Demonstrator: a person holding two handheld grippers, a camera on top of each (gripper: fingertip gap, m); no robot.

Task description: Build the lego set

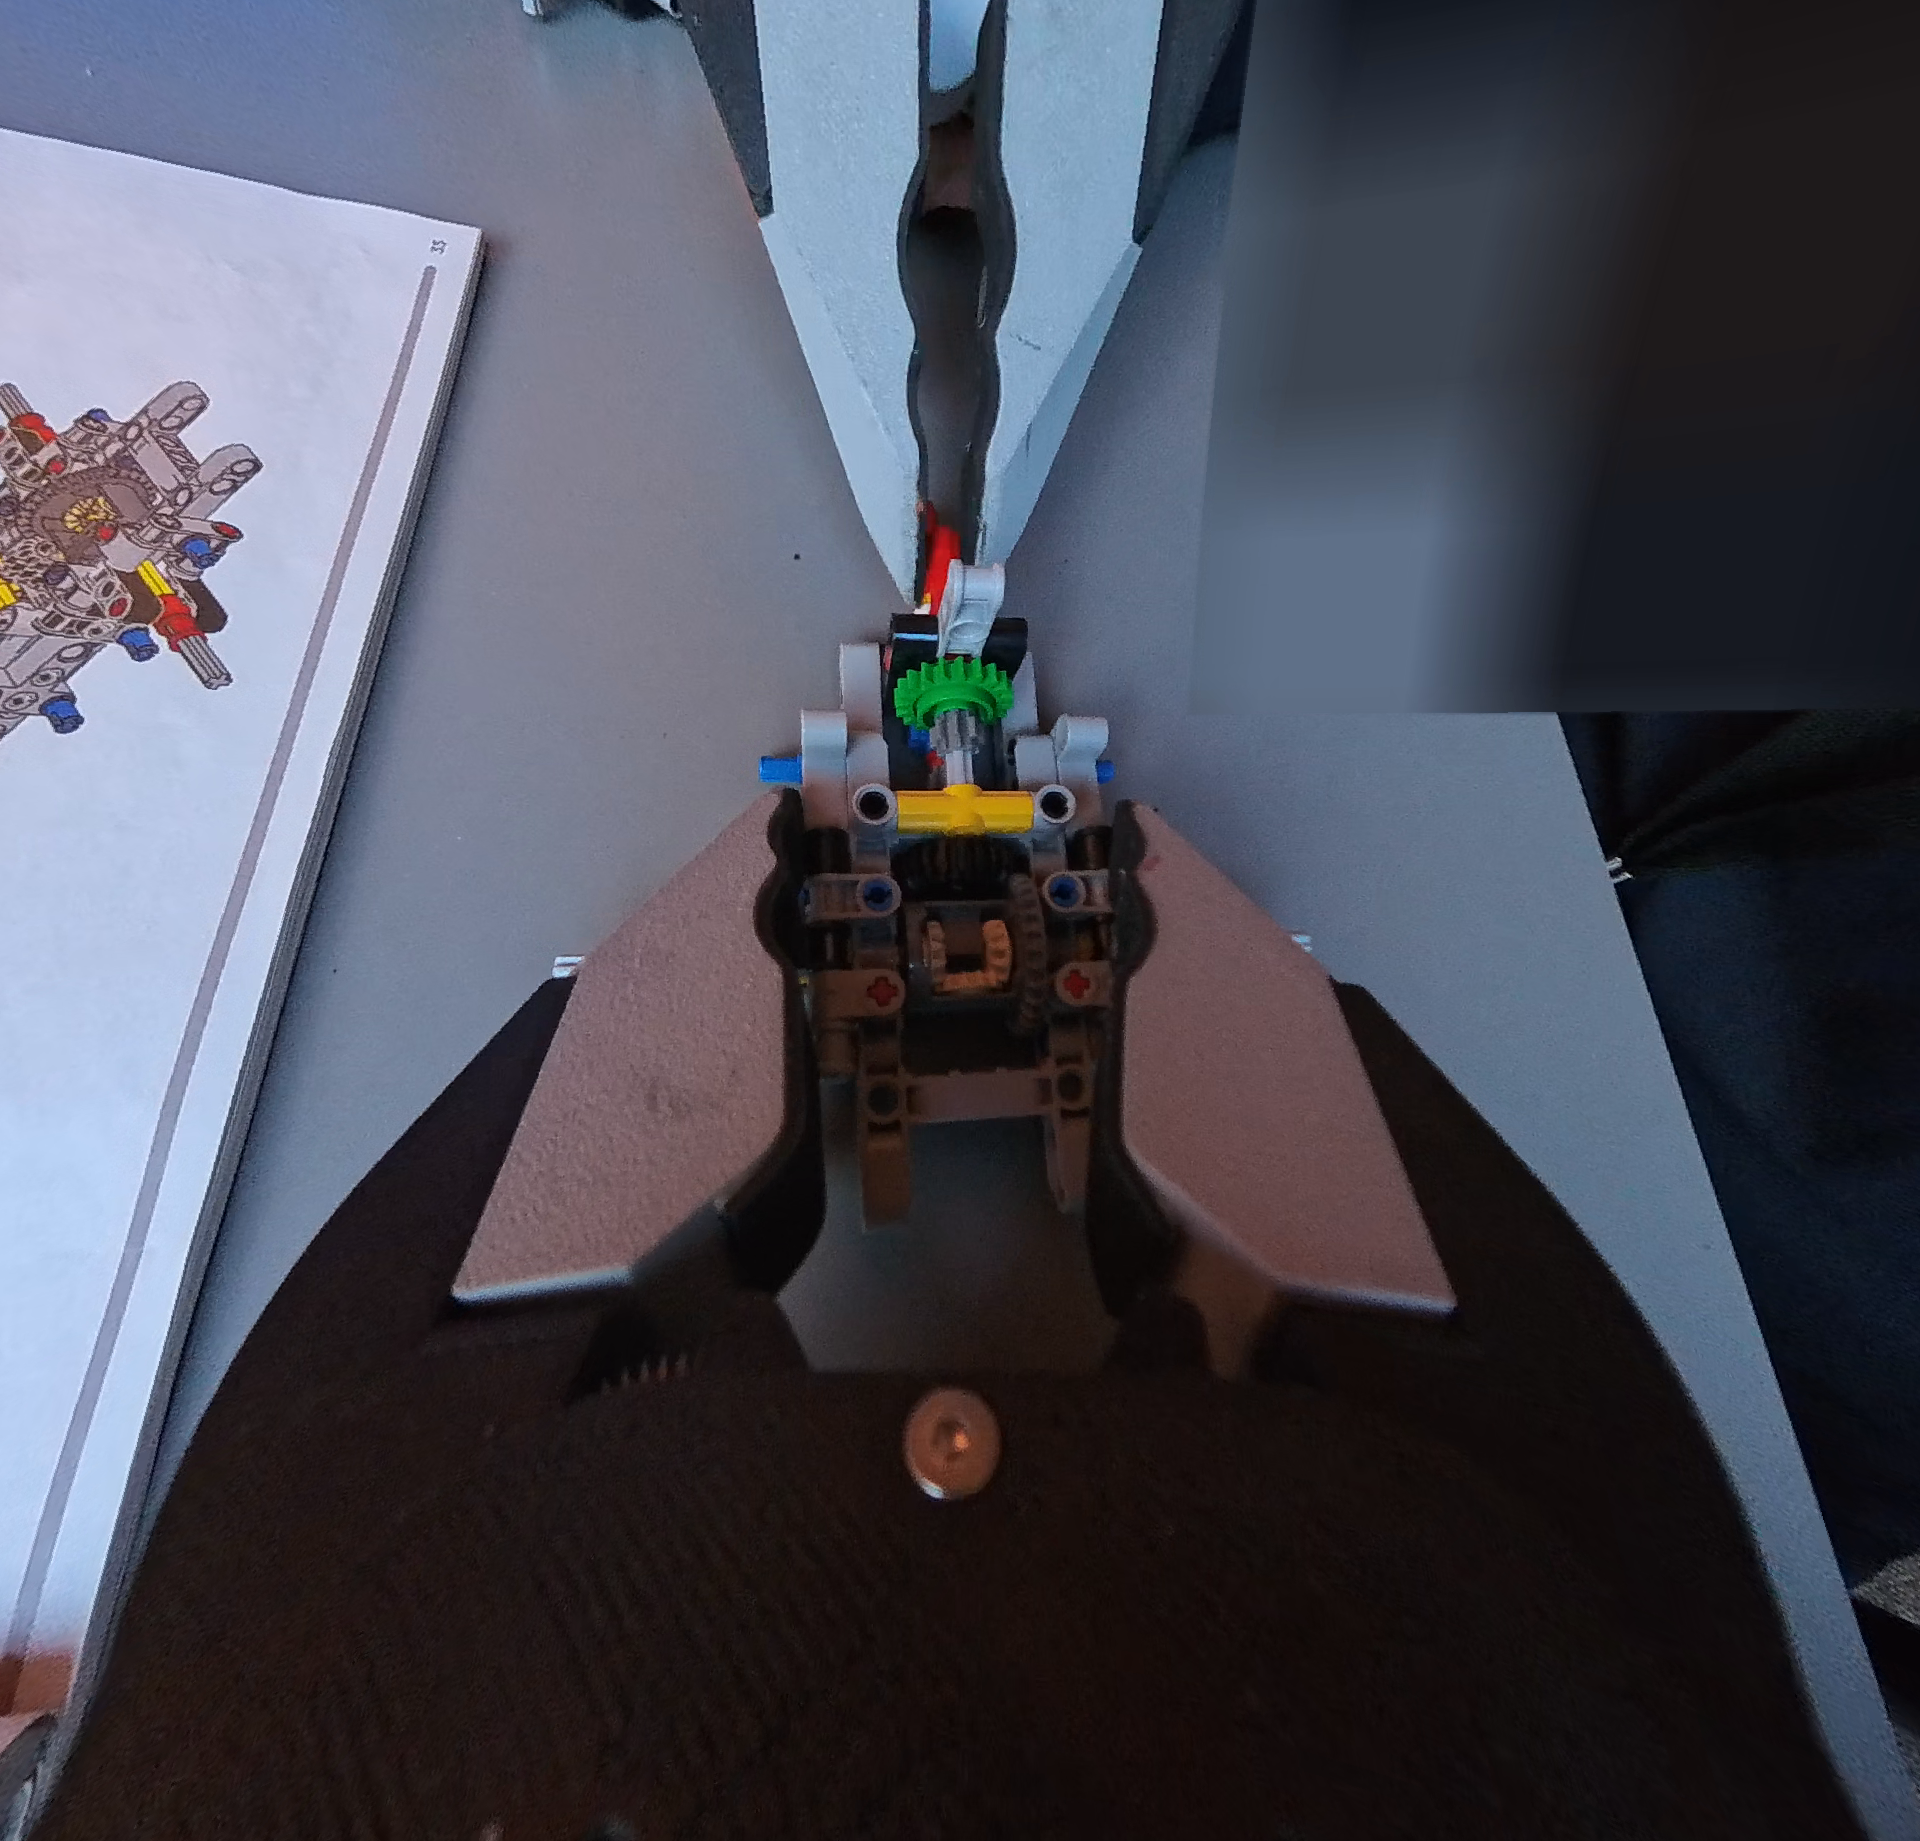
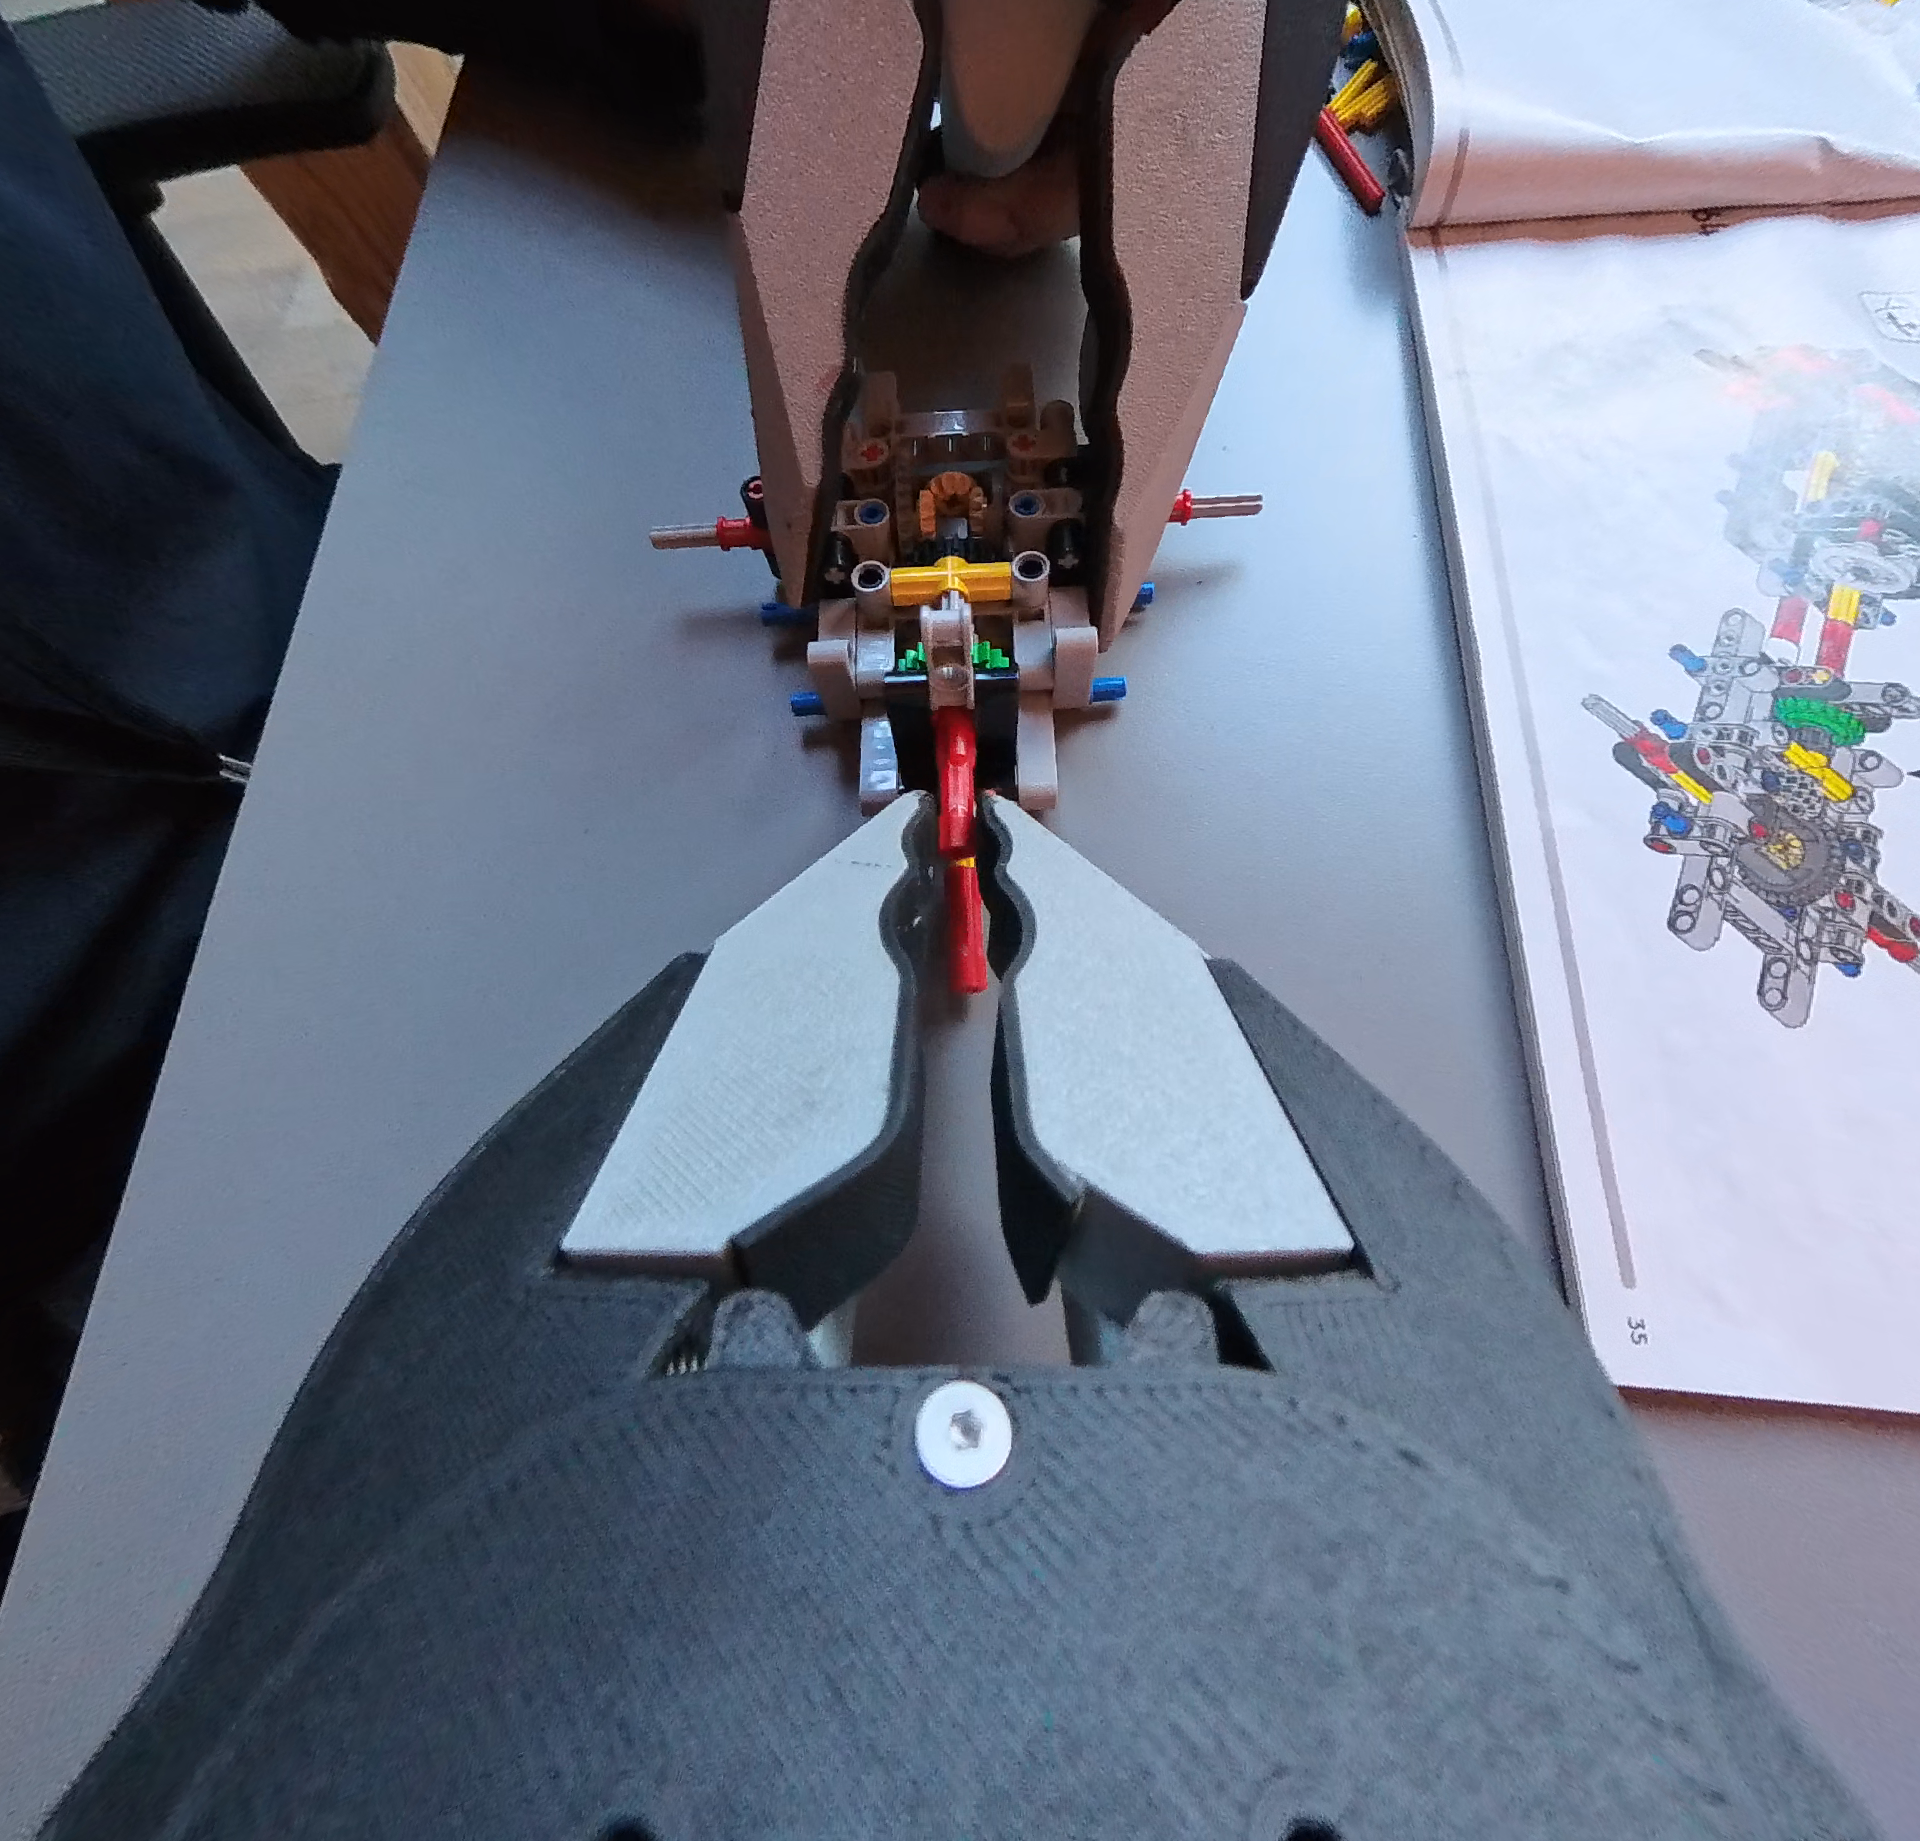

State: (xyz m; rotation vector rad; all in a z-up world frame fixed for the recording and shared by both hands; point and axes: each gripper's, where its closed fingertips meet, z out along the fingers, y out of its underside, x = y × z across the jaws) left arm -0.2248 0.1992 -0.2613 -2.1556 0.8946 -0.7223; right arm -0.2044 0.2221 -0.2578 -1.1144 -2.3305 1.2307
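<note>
Model: the toy brick assembly is sitting on the grey table, near its edge by the open instruction booklet.
Handling: looking light and stiff but snap-fit, so likely fragile under twisting; the frame sides are giving the safest hold.
Left tongs: standing wide, pads clamping the assembly's frame sides.
Right tongs: nearly closed, tips pinching the red rod sticking out of the assembly's end.

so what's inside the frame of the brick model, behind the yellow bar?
Inside the brick model, behind the yellow bar: a tan gear and dark gears. The frame hides anything deeper.
</note>
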